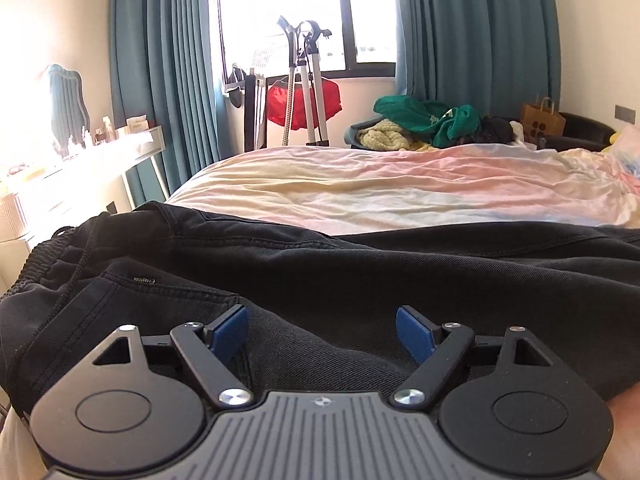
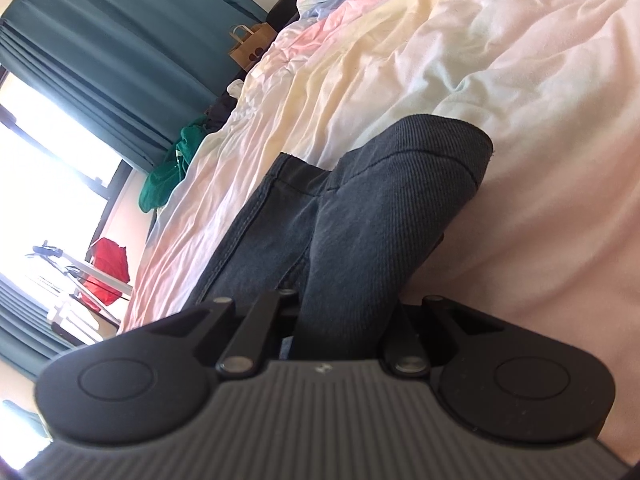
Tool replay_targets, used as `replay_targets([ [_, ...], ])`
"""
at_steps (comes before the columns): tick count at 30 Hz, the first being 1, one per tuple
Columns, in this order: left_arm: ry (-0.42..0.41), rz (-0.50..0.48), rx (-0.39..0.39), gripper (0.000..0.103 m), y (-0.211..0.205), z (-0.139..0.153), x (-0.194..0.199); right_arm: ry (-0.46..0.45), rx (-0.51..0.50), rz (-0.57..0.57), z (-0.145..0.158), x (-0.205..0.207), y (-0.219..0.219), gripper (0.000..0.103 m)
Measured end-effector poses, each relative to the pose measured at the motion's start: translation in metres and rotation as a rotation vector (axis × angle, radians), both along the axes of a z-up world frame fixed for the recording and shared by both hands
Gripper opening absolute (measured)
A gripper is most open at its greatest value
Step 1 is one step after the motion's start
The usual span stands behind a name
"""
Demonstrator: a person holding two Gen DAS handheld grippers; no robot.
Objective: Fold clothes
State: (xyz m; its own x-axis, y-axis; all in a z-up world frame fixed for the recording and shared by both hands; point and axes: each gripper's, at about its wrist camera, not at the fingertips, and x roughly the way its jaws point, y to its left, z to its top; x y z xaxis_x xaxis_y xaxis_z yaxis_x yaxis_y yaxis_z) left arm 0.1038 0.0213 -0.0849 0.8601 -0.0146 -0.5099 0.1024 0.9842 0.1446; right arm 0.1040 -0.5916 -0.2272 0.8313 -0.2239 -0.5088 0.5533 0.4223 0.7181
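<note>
Sunlight is pouring through the window (image 1: 280, 12) at the top centre of the left wrist view, between teal curtains (image 1: 164, 72), and the bed (image 1: 360, 188) with its pale pastel sheet is stretching across the middle of the frame. Black trousers (image 1: 320, 280) are lying over the near edge of the bed, filling the lower half of that view; their elastic waistband with a drawstring (image 1: 44, 256) is bunching at the left edge.

I am holding my left hand-held gripper (image 1: 322, 330) low over the black cloth at bottom centre, its blue pads (image 1: 230, 330) spread wide with only fabric showing in the gap (nothing is caught between them).

At the far side of the bed, upper right, a heap of green and yellow laundry (image 1: 424, 120) is sitting beside a brown paper bag (image 1: 542, 120). A red garment (image 1: 304, 102) is hanging behind a metal stand (image 1: 308, 80) below the window.

In the right wrist view, which is rolled sideways, my right hand-held gripper (image 2: 344, 320) is pinching a trouser leg (image 2: 392, 208) at bottom centre. The leg's ribbed cuff is reaching up toward the centre right of the frame, over the sheet (image 2: 520, 80). The fingertips themselves are hidden by the cloth.
</note>
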Motion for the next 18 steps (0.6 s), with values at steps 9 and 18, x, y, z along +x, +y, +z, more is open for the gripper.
replay_targets([
  [9,0.117,0.014,0.037,0.084,0.002,-0.024,0.016,0.008,-0.014,0.004,0.0,0.0,0.001,0.012],
  [18,0.123,0.007,0.051,0.084,0.004,-0.03,0.015,0.031,-0.035,0.003,0.004,0.002,0.005,0.012],
])
